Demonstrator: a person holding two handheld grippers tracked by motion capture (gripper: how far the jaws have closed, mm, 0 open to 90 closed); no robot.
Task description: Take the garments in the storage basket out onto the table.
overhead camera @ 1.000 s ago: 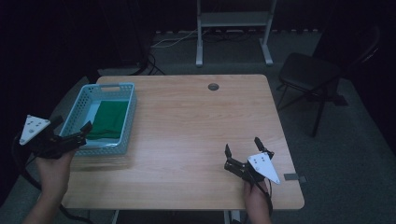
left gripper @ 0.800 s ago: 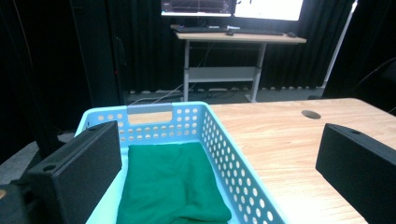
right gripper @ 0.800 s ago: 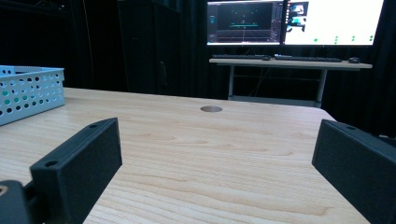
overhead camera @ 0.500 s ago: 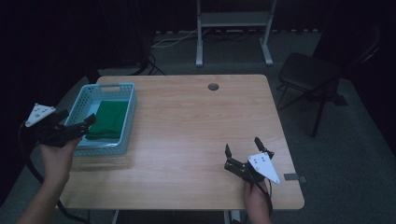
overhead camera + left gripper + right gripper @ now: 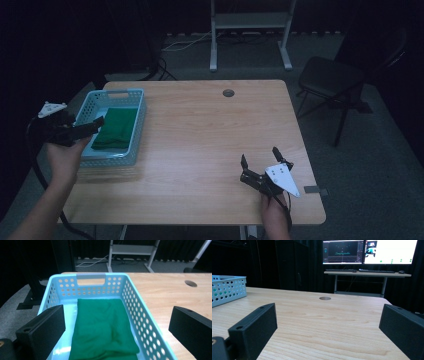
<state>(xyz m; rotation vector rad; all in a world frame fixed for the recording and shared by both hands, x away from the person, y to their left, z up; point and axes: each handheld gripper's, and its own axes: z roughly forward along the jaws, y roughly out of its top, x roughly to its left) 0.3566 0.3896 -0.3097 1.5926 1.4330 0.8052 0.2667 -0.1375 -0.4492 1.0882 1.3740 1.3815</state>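
left tongs [image 5: 92,125] over basket [image 5: 131,150] rim

The basket [image 5: 140,312] at the table's left edge is showing smooth, slightly glossy plastic — perforated walls. The cloth [image 5: 102,327] inside is looking soft, matt, faintly wrinkled. The table [image 5: 332,320] is showing pale wood grain — satin finish.

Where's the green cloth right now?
The green cloth lies folded inside the blue basket at the table's left side in the high view, just ahead of the open left gripper.
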